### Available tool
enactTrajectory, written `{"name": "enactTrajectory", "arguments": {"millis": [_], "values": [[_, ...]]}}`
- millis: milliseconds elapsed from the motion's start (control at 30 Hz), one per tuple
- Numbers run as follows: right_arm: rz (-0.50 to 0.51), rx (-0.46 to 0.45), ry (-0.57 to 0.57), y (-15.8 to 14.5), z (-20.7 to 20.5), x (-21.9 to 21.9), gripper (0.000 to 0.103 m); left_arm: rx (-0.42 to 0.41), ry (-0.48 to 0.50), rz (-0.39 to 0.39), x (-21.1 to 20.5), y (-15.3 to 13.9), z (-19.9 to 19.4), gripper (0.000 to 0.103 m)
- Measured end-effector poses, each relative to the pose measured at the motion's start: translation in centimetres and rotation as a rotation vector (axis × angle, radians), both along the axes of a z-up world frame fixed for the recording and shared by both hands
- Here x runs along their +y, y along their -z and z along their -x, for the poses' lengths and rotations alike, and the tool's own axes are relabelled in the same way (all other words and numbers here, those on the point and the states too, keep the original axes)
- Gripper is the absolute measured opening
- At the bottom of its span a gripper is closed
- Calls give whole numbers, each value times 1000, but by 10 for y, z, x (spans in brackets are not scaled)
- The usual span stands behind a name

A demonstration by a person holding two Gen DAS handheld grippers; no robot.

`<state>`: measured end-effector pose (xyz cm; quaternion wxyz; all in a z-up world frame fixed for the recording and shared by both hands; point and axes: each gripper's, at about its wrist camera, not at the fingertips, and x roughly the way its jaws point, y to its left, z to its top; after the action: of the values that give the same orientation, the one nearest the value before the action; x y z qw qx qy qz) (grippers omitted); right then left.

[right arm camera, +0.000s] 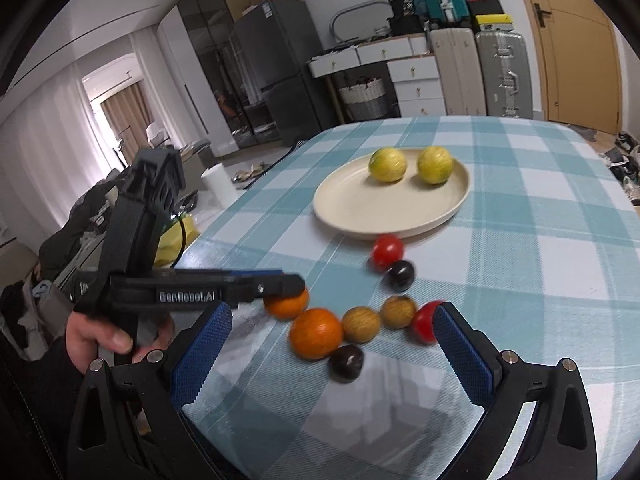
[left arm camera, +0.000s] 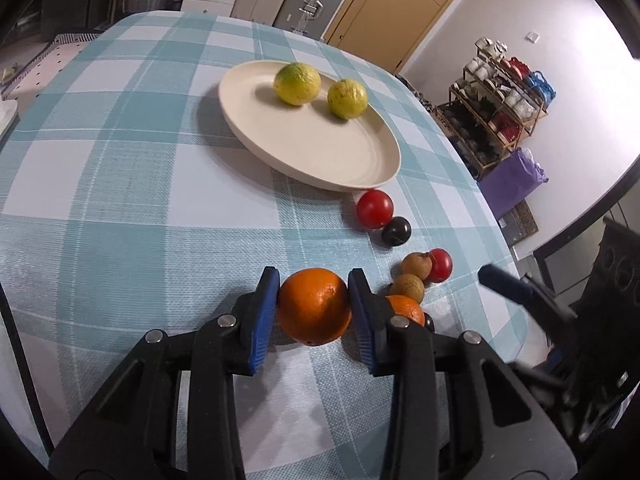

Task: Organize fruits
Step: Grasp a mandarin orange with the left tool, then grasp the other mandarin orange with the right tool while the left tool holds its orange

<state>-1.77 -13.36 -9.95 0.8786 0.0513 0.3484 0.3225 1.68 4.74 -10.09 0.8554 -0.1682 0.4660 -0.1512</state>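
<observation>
My left gripper (left arm camera: 314, 280) is shut on an orange (left arm camera: 313, 306) just above the checked tablecloth; it also shows in the right wrist view (right arm camera: 280, 284), with that orange (right arm camera: 287, 305) under its fingers. A cream plate (left arm camera: 360, 160) holds two yellow-green citrus fruits (left arm camera: 297, 83) (left arm camera: 347, 98). A second orange (right arm camera: 316, 333), two brown fruits (right arm camera: 361, 324) (right arm camera: 398, 311), two red tomatoes (right arm camera: 387, 251) (right arm camera: 425, 322) and two dark plums (right arm camera: 399, 275) (right arm camera: 346, 362) lie in front of the plate. My right gripper (right arm camera: 332, 320) is open wide, above the loose fruits.
The table's right edge (left arm camera: 492, 216) runs close to the loose fruits. Beyond it stand a shoe rack (left arm camera: 496, 108) and a purple bag (left arm camera: 514, 182). Suitcases (right arm camera: 504, 74) and white drawers (right arm camera: 416, 80) stand behind the table.
</observation>
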Motion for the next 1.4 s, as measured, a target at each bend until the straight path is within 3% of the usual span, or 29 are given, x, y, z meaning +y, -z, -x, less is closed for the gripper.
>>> {"name": "enactTrajectory", "arguments": {"millis": [267,333,467,633,833,933,1033,1167,1400], "values": [[51,-3,-35,7,8,24,99,-26,-18,19,15,-8,9,32],[85,-11,-40,9,9,31,90,-28,-24,24,19,-9,10,32],[187,-56,-26,15,12,47,84,-24,-39,31,28,-7,12,32],[356,-142,16,24,17,66,64,-5,-61,43,37,1,13,32],[451,-186,20,33,18,77,49,-5,-69,50,41,5,14,32],[464,-195,-3,35,19,81,41,-1,-69,58,42,7,13,32],[483,-204,-11,36,19,85,40,2,-69,66,41,7,13,32],[413,-162,-2,33,13,78,39,1,-74,71,43,6,11,32],[286,-207,3,12,14,63,39,-6,-68,73,48,-10,3,32]]}}
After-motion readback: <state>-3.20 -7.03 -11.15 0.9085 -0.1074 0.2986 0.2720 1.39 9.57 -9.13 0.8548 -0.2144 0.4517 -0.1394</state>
